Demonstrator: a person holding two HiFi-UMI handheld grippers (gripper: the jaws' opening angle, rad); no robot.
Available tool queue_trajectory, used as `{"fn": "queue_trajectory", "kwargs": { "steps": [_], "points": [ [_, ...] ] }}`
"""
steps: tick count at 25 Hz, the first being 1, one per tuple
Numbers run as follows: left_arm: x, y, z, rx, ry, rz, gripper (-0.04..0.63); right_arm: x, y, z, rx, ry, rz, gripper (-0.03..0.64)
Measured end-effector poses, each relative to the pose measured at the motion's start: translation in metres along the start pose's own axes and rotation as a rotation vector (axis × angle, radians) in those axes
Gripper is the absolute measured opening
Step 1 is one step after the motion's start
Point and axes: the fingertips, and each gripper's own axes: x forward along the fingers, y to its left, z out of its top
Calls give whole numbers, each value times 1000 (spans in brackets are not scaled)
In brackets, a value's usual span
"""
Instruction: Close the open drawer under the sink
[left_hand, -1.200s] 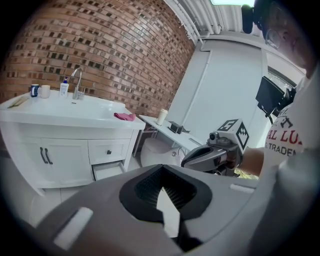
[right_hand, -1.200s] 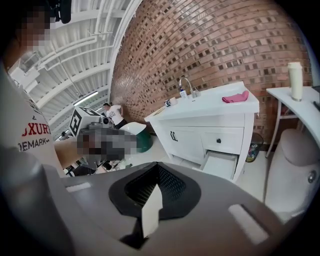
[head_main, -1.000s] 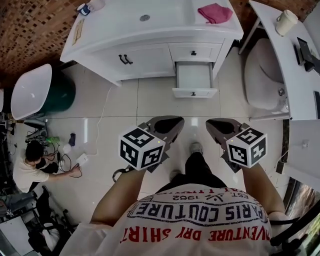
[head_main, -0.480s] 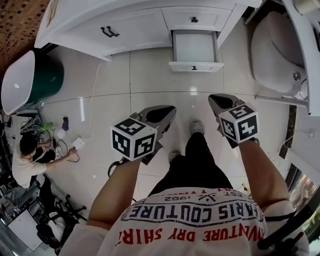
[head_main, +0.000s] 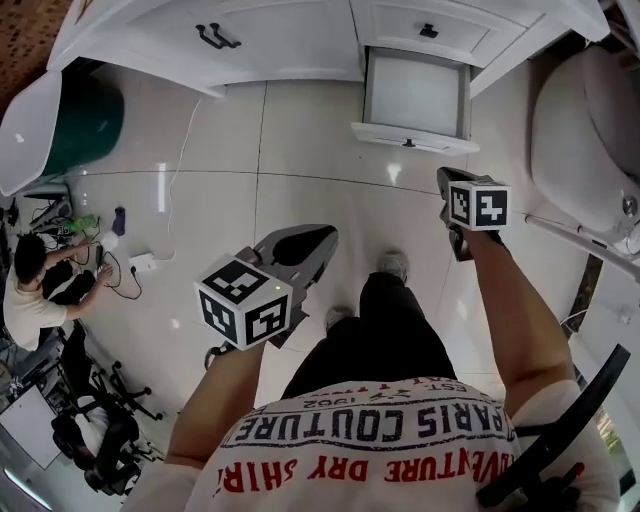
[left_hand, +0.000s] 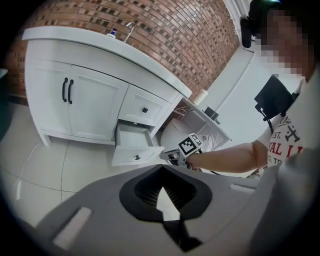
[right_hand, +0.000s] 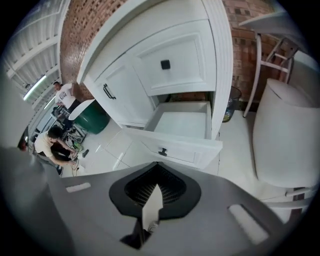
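We're over the tiled floor, facing the white cabinet. The drawer is on the far right, pulled right out and empty inside, with its knobbed front towards us. Our right gripper hangs just near that front without touching it, jaws pressed together on nothing. Our left gripper sits nearer and further left, well apart from the drawer, jaws likewise together and empty. At the far left a person crouches among cables.
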Motion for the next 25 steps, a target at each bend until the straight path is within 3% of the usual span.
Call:
{"fn": "queue_trajectory", "kwargs": {
  "steps": [4,13,21,25],
  "points": [
    [12,23,-7,-29,-18,24,-11,44,-20,3,74,10,-24,2],
    [26,48,-17,-53,-13,53,-11,95,-25,18,61,45,-28,-3],
    [16,53,-33,-76,13,65,-11,101,-46,78,150,-67,-69,3],
    [11,64,-38,-88,-4,86,-11,106,-54,106,122,-103,-85,3]
  ]
}}
